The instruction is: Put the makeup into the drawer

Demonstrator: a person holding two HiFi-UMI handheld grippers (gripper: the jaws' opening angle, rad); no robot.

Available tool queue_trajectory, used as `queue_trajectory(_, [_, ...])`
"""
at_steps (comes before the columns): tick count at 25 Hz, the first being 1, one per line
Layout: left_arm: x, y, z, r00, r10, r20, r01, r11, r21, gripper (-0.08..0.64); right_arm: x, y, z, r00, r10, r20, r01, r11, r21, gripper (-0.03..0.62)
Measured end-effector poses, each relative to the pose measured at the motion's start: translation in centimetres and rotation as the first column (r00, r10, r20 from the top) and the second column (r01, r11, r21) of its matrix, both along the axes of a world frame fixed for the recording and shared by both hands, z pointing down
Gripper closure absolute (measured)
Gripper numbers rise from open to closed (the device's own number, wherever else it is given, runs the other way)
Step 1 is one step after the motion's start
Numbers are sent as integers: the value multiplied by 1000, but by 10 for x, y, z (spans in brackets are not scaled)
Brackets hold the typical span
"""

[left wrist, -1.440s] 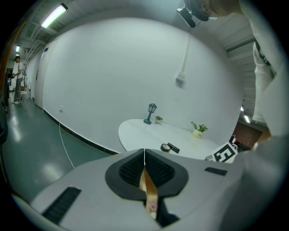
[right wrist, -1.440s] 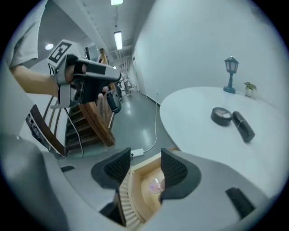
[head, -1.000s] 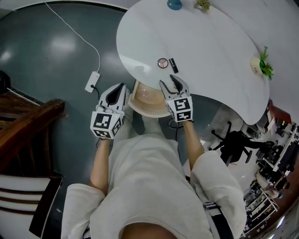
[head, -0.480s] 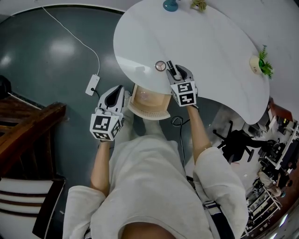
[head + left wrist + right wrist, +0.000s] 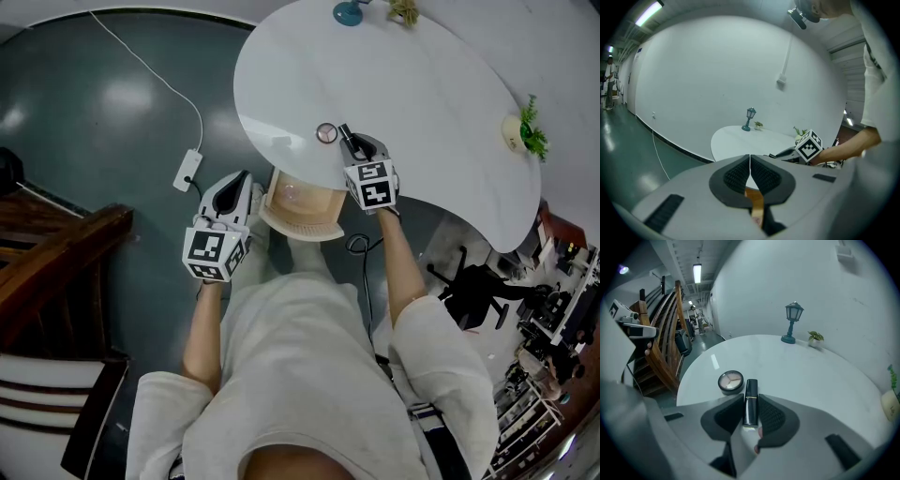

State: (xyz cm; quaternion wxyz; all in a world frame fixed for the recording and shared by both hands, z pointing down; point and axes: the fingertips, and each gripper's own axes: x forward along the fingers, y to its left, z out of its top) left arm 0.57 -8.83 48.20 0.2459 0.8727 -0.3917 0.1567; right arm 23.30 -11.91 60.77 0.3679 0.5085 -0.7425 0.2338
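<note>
My right gripper (image 5: pixel 750 412), at the near edge of the round white table (image 5: pixel 441 94) in the upper middle, has just been closing and clamps a black lipstick (image 5: pixel 750 401) lying beside a round compact (image 5: pixel 731 381). My left gripper (image 5: pixel 750 172), pressed together and empty, hangs lower left beside the open drawer (image 5: pixel 302 204). A glossy dark green floor (image 5: pixel 84 112) surrounds the table. A teal lamp (image 5: pixel 791 322) stands at its far edge.

Lipstick (image 5: pixel 750 403) tight between just-closing jaws of right tool (image 5: pixel 751 398) — compact (image 5: pixel 731 381) beside
</note>
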Motion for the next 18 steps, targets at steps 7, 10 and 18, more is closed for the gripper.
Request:
queue_trajectory(7, [-2,6,-3,1000,-2,-6,2,1000,7,548,-12,31,-20,999,-2,37,1,999,34,499])
queue_trajectory(10, [-2,10,-2,1000,-1,-9,1,1000,8,548,-23,47,-27,998,-2,64,-1,999,45,499])
queue_trajectory(18, [-4,20,-5,1000,-2,-16,2,1000,12,548,-76,83,-53,984,-97,147,86,993,82,499])
